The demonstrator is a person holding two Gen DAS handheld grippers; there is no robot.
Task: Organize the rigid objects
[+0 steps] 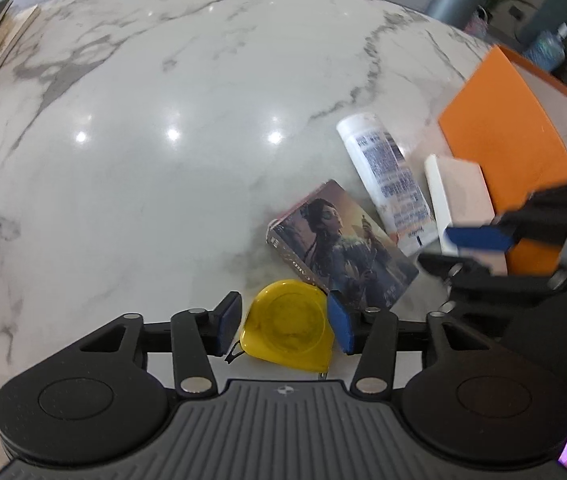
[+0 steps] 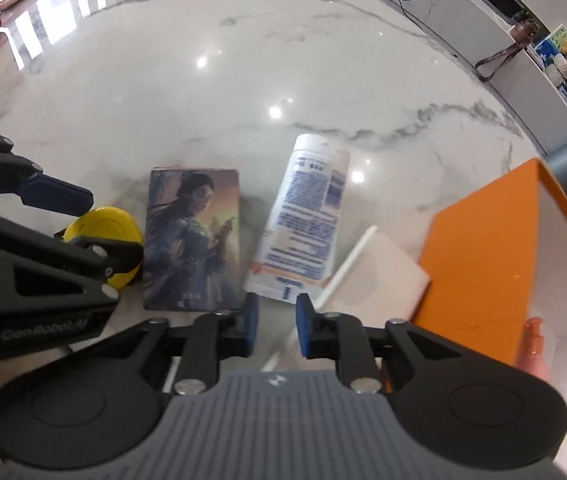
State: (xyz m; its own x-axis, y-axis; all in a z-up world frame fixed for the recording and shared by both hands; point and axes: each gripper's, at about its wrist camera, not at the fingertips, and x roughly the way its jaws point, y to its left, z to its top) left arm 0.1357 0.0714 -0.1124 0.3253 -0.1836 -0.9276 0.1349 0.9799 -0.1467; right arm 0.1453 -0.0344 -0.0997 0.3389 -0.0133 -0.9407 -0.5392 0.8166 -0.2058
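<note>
Yellow tape measure (image 1: 287, 322) sits between left gripper (image 1: 285, 326) fingers.

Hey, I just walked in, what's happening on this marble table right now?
A person is tidying small items using two handheld grippers. The left gripper is open, its fingers straddling a yellow tape measure lying on the marble table; whether the pads touch it is unclear. The right gripper is open just in front of a white tube, holding nothing. A picture card box and a white flat box lie alongside, near an orange box.
</note>
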